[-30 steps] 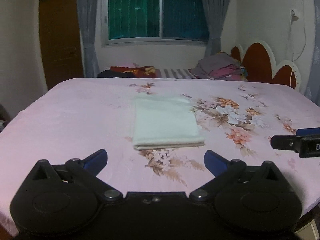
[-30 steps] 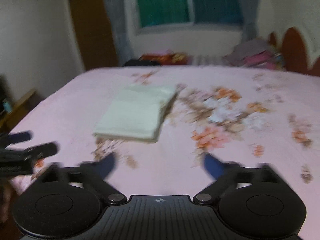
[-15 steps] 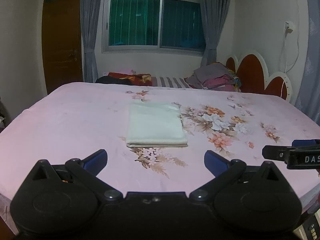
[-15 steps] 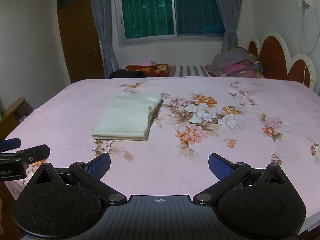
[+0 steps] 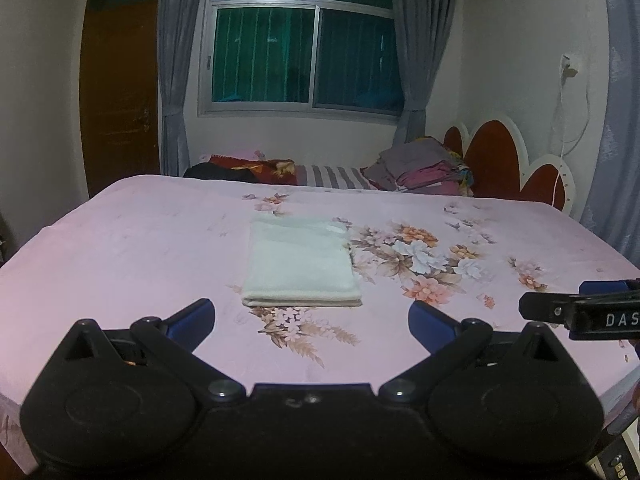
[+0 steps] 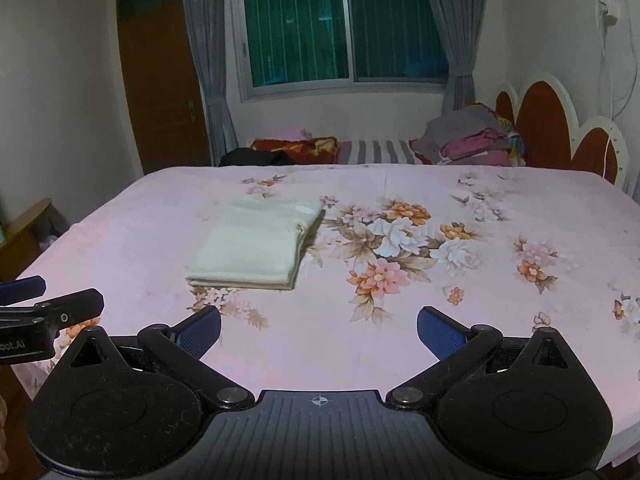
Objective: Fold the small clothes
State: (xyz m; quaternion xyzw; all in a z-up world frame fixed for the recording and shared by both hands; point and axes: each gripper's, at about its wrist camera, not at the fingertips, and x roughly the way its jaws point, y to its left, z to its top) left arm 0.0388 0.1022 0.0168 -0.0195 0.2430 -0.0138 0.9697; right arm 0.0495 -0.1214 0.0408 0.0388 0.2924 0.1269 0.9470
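Note:
A cream-white cloth (image 5: 300,264) lies folded into a flat rectangle on the pink floral bedsheet (image 5: 120,248). It also shows in the right wrist view (image 6: 256,244). My left gripper (image 5: 312,320) is open and empty, held back near the bed's front edge, short of the cloth. My right gripper (image 6: 318,330) is open and empty, also near the front edge, to the right of the cloth. The right gripper's side shows in the left wrist view (image 5: 580,310). The left gripper's side shows in the right wrist view (image 6: 48,308).
A pile of folded clothes (image 5: 424,172) and dark and red bedding (image 5: 248,168) lie at the far side of the bed. A red and white headboard (image 5: 508,164) stands at the right. A brown door (image 5: 120,96) and a curtained window (image 5: 304,40) are behind.
Both grippers have pulled back and up from the folded cloth, which now looks smaller and farther. Both stay open and empty. The cloth has not moved.

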